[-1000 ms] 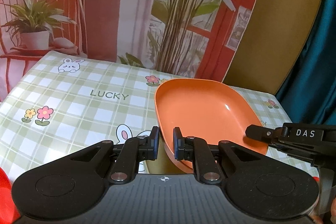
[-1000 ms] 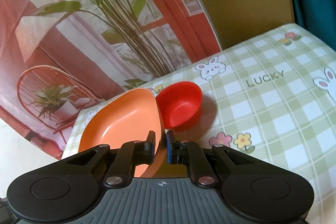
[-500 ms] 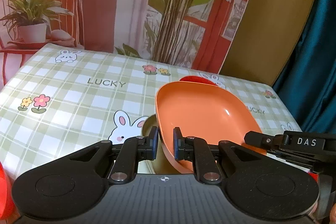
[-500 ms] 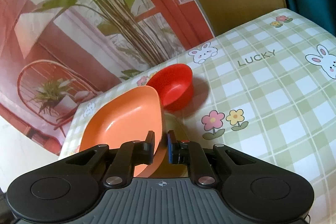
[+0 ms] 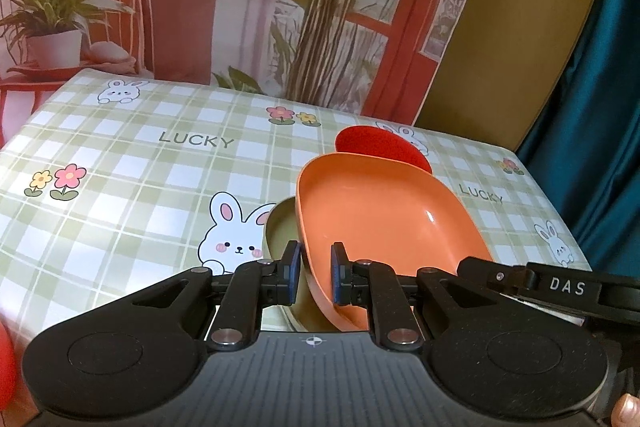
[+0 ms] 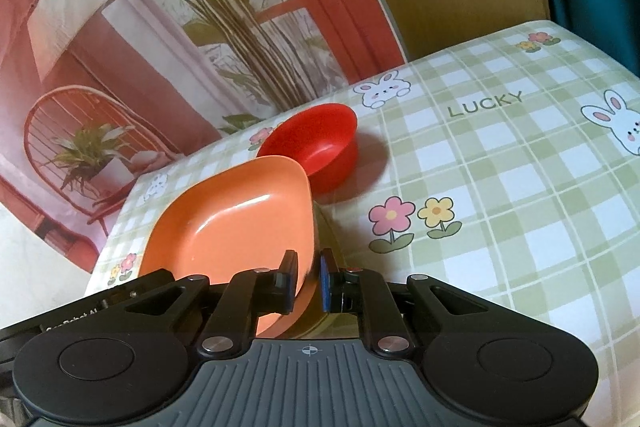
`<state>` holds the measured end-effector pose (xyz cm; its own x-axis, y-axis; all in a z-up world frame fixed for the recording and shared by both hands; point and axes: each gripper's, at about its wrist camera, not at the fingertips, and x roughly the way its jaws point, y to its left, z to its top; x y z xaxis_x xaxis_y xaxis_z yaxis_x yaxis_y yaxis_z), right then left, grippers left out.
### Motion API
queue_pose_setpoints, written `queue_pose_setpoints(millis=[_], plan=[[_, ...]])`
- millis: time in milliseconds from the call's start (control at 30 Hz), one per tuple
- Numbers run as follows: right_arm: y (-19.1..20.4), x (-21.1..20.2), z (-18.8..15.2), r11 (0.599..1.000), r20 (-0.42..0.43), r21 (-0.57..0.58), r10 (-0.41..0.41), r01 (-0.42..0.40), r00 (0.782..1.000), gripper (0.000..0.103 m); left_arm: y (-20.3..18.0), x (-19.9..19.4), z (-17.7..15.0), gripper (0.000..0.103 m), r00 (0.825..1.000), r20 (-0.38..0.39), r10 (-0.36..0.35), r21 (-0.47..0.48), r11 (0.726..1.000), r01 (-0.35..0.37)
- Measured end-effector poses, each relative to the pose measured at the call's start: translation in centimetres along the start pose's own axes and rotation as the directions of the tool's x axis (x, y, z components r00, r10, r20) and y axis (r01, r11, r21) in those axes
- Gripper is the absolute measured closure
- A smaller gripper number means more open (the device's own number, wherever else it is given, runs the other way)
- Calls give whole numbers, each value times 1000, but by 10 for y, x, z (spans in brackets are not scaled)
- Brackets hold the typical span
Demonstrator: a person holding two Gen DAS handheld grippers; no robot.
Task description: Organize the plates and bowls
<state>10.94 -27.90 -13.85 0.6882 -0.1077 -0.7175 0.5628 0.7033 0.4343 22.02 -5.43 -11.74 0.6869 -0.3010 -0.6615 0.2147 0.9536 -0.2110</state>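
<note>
Both the left tool (image 5: 313,273) and the right tool (image 6: 308,277) clench opposite rims of the tilted orange plate (image 5: 380,223), held above the checked surface (image 5: 140,195) near the red bowl (image 6: 316,143).

Orange plate (image 5: 384,223): rounded-square, shallow, glossy; tilted, hollow side up, its near rim pinched between both sets of tongs, raised off the table.
Red bowl (image 6: 320,143): small, round, deep, plain; upright on the table just behind the orange plate's far corner, which overlapped its rim in both views.
Olive dish (image 5: 282,231): pale greenish, round-edged; flat on the table directly beneath the orange plate, mostly hidden.
</note>
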Motion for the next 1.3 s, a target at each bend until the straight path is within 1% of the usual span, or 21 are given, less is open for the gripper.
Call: queue_pose_setpoints(millis=[233,467,700,867,967,1200,1267,1300], plan=[[4,11,3,999,-7,-39,-3,3,1000,91,1,0,-5,87,1000,-14,19,3,1000,-19],[10,28,1,996,-27,-88,-19,16,999,91,5,7,-9,86,997,-34,64,3,998,-64],[9,35,-1,992,-30,-118,-41,38,999,91,2,9,-10,84,997,-32,63,19,998,-63],[7,37,-2,992,-32,-120,-48,44,998,91,0,12,-13,84,997,-40,68,34,997,-67],[6,37,-2,992,-32,-121,-49,44,998,91,2,14,-15,84,996,-54,65,26,998,-63],[7,37,-3,990,-28,-135,-51,47,998,91,1,13,-15,84,996,-46,70,22,997,-69],[7,36,-2,989,-25,-138,-51,47,998,90,1,13,-14,82,996,-43,79,26,997,-78],[8,35,-3,989,-23,-139,-49,45,999,88,1,12,-14,78,996,-40,83,28,996,-82]])
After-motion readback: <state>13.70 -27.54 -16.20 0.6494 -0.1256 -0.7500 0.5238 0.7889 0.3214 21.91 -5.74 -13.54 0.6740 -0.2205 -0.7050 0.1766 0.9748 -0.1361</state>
